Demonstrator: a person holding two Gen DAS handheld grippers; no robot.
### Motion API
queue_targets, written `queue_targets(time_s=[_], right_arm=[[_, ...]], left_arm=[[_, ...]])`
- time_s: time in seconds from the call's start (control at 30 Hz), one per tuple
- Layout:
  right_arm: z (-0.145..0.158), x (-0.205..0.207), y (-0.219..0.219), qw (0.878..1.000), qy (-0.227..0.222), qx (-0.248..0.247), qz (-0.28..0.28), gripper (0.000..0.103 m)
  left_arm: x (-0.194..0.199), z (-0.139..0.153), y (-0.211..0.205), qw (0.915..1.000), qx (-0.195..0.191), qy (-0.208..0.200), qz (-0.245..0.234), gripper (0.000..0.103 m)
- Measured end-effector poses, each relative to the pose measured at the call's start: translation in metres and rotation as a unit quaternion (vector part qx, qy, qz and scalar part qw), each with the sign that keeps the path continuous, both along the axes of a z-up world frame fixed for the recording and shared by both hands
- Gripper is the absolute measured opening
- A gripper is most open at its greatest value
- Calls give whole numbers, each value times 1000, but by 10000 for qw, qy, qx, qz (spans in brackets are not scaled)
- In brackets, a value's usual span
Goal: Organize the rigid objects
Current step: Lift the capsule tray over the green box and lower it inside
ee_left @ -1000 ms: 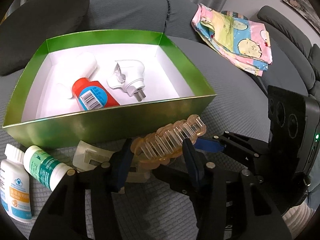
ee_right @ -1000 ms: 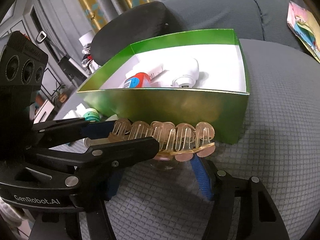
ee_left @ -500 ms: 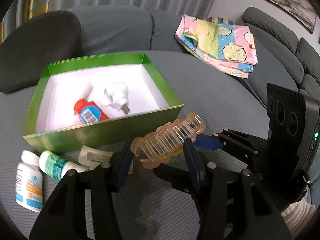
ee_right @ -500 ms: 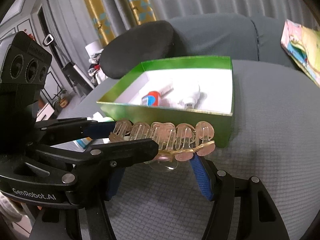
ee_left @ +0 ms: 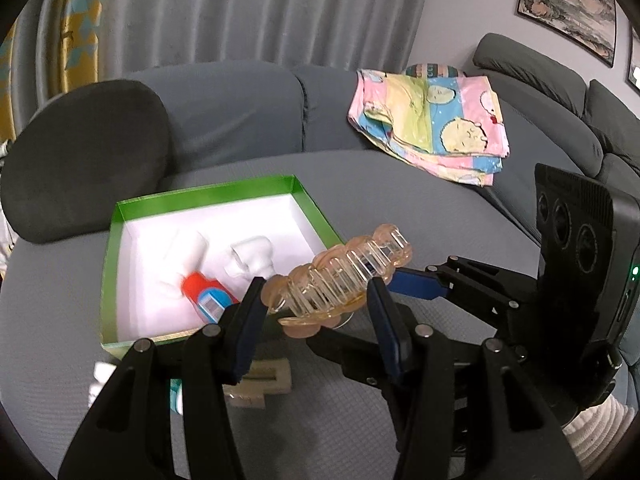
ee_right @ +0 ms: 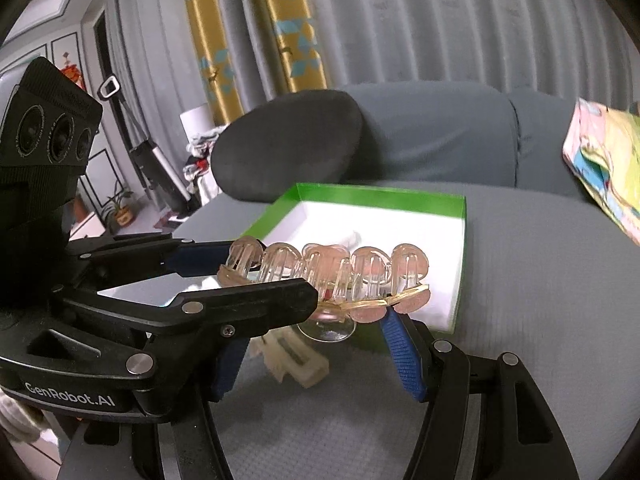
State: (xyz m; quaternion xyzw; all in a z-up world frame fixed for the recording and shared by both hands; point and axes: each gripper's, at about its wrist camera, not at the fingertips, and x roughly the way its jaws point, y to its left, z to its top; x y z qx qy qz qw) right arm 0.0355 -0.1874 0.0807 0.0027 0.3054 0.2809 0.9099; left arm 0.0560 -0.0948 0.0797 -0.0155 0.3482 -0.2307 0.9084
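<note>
**Presently aloft: ribbed rack clamped between two tongs, short of the box**

The rack (ee_left: 344,276) is held clear of the grey upholstered seat (ee_left: 400,200). It hangs over the near right corner of the green box (ee_left: 208,196), which lies toward the seat's left side. The left tongs (ee_left: 314,316) are clamped on it, with a blue pad pressed at each side. The right tongs (ee_right: 312,344) are judged to be clamped on it as well, though one of their pads is hidden behind the other tool.

Hazards:
- A shared grip is lost if the two tongs are drawn apart or twisted against each other. The rack would then be dropped or levered out.
- The suction cup (ee_right: 328,330) hangs under the rack. It may be snagged on the box's near wall if the rack is carried across too low.
- The box is thin card and may be pushed along the seat or tipped by such a snag.
- The rack may be set down on the red-capped bottle (ee_left: 204,292) or the white plug (ee_left: 250,258) and left tilted.

Materials:
- The rack is translucent peach plastic, glossy and hard. It is formed as a row of rounded arches with slender ribs, which are judged slippery and liable to crack under heavy squeezing.
- The box is foil-green outside and matt white inside.
- The seat is woven and soft, so little rebound is expected.
</note>
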Motion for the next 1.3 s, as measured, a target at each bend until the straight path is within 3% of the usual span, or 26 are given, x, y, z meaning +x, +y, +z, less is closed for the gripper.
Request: queue_targets(time_s=[0.4,1.3], right_arm=[[7,38,16,9999,-135,-93,17,66],[-61,104,36,9952,851,-481,-39,66]], left_arm=[[36,8,10,9998,63,-140,90,50],[97,-60,21,9962,-135,834,206,52]])
